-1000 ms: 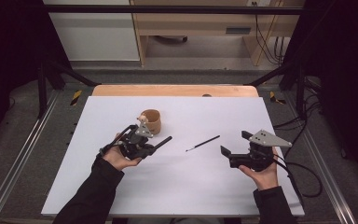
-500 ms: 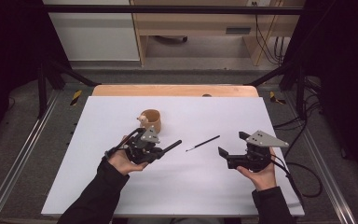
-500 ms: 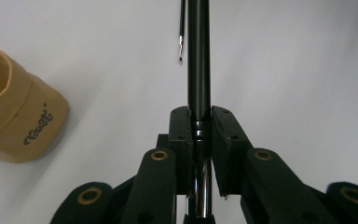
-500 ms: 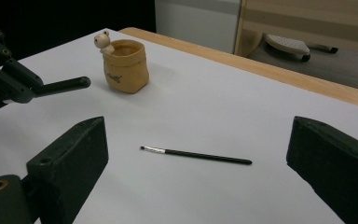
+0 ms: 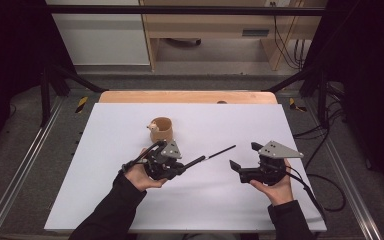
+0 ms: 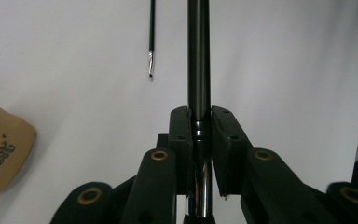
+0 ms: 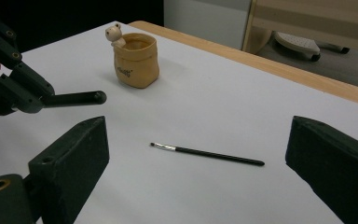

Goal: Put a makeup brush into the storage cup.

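Note:
My left gripper [image 5: 179, 167] is shut on the thick black handle of a brush [image 5: 195, 162], which juts out to the right, level over the white sheet. In the left gripper view both pads clamp that handle [image 6: 198, 56] near its silver ferrule. A thin black brush [image 5: 220, 151] lies flat on the sheet between the two grippers, its tip toward the left one. A tan pot [image 5: 161, 129] with a small bear figure on its rim stands behind the left hand. My right gripper [image 5: 245, 156] is open, jaws wide apart and pointing left at the thin brush [image 7: 209, 153].
The white sheet [image 5: 280, 125] covers a wooden table whose far edge [image 5: 190, 97] shows. Metal frame rails [image 5: 25, 165] run along both sides. Black cables [image 5: 325, 190] trail off the right edge. A wooden bench stands beyond the table.
My left hand has moved to the right and a little nearer with the thick brush still clamped, bringing the handle's end close to the thin brush. The right hand has stayed put.

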Demonstrator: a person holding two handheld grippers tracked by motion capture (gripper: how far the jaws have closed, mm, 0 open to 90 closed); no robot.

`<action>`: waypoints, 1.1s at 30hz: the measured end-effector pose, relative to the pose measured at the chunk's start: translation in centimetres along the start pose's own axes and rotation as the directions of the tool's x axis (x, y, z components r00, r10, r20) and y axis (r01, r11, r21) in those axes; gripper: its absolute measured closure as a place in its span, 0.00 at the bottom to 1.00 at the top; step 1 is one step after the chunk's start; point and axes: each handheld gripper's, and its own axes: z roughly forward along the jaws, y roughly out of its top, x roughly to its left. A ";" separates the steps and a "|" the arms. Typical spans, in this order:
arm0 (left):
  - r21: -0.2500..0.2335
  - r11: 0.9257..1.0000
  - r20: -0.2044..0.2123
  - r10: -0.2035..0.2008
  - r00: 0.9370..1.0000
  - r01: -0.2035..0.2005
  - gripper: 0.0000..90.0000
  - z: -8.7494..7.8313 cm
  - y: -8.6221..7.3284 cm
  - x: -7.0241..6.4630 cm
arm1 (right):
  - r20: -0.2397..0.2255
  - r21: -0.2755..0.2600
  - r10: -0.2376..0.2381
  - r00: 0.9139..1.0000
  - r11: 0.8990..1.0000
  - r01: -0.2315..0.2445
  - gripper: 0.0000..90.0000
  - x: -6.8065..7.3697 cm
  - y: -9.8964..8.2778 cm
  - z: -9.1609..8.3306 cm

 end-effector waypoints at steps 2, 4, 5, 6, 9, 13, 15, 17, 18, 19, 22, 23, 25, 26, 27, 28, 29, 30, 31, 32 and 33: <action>0.001 1.000 0.008 0.004 1.000 -0.004 0.87 0.2 0.1 -0.2 | 0.000 0.002 -0.006 1.000 1.000 0.006 0.07 0.1 0.0 0.1; 0.003 1.000 0.014 0.007 1.000 -0.007 0.87 0.3 0.2 -0.3 | -0.004 0.006 -0.008 1.000 1.000 0.009 0.07 0.2 0.0 0.1; 0.008 1.000 0.012 0.008 1.000 -0.009 0.87 0.4 0.3 -0.3 | -0.006 0.007 -0.011 1.000 1.000 0.011 0.07 0.3 0.0 0.2; 0.013 1.000 0.016 0.012 1.000 -0.012 0.87 0.4 0.3 -0.4 | -0.007 0.009 -0.012 1.000 1.000 0.012 0.08 0.4 0.1 0.2; 0.015 1.000 0.022 0.016 1.000 -0.017 0.87 0.7 0.4 -0.5 | -0.014 0.017 -0.023 1.000 1.000 0.023 0.08 0.7 0.1 0.4; 0.019 1.000 0.036 0.021 0.999 -0.022 0.87 0.9 0.4 -0.7 | -0.022 0.031 -0.033 0.999 0.999 0.034 0.08 1.0 0.0 0.7; 0.022 0.999 0.038 0.025 0.999 -0.026 0.87 1.1 0.4 -0.8 | -0.026 0.035 -0.037 0.999 0.999 0.038 0.09 1.1 0.0 0.8; 0.025 0.999 0.043 0.027 0.999 -0.028 0.87 1.2 0.5 -0.9 | -0.031 0.040 -0.044 0.999 0.998 0.045 0.09 1.4 0.0 0.9; 0.028 0.999 0.045 0.028 0.999 -0.029 0.87 1.2 0.5 -0.9 | -0.036 0.044 -0.050 0.998 0.998 0.051 0.09 1.4 0.1 1.0; 0.028 0.999 0.049 0.027 0.998 -0.029 0.87 1.3 0.5 -1.0 | -0.038 0.047 -0.056 0.998 0.997 0.058 0.09 1.5 0.1 1.0; 0.036 0.999 0.049 0.032 0.998 -0.034 0.87 1.4 0.5 -1.0 | -0.050 0.058 -0.069 0.996 0.996 0.072 0.10 1.8 0.0 1.2; 0.042 0.998 0.051 0.034 0.998 -0.036 0.87 1.5 0.6 -1.1 | -0.052 0.063 -0.072 0.996 0.995 0.075 0.10 1.9 0.0 1.3; 0.043 0.998 0.059 0.034 0.998 -0.037 0.87 1.5 0.5 -1.1 | -0.057 0.071 -0.078 0.995 0.994 0.082 0.10 2.1 0.0 1.4; 0.040 0.999 0.059 0.035 0.998 -0.037 0.87 1.6 0.5 -1.2 | -0.061 0.074 -0.083 0.995 0.993 0.088 0.10 2.2 0.0 1.5; 0.043 0.998 0.064 0.035 0.997 -0.038 0.87 1.6 0.5 -1.2 | -0.064 0.077 -0.086 0.994 0.993 0.091 0.10 2.3 0.0 1.6; 0.045 0.998 0.060 0.037 0.997 -0.039 0.87 1.6 0.5 -1.2 | -0.069 0.081 -0.091 0.993 0.992 0.097 0.10 2.4 0.0 1.6; 0.047 0.998 0.062 0.037 0.997 -0.040 0.87 1.6 0.5 -1.2 | -0.072 0.085 -0.094 0.993 0.991 0.100 0.10 2.5 0.0 1.7; 0.053 0.998 0.064 0.041 0.997 -0.044 0.87 1.6 0.5 -1.2 | -0.076 0.089 -0.099 0.992 0.990 0.106 0.10 2.6 0.0 1.7; 0.054 0.998 0.066 0.040 0.997 -0.044 0.87 1.6 0.4 -1.2 | -0.077 0.094 -0.101 0.992 0.990 0.108 0.10 2.7 0.0 1.8; 0.053 0.998 0.066 0.039 0.997 -0.043 0.87 1.6 0.4 -1.2 | -0.081 0.100 -0.109 0.991 0.988 0.116 0.10 2.8 0.0 1.9; 0.055 0.998 0.069 0.038 0.997 -0.041 0.87 1.6 0.4 -1.2 | -0.080 0.104 -0.111 0.991 0.987 0.120 0.10 2.9 0.0 1.9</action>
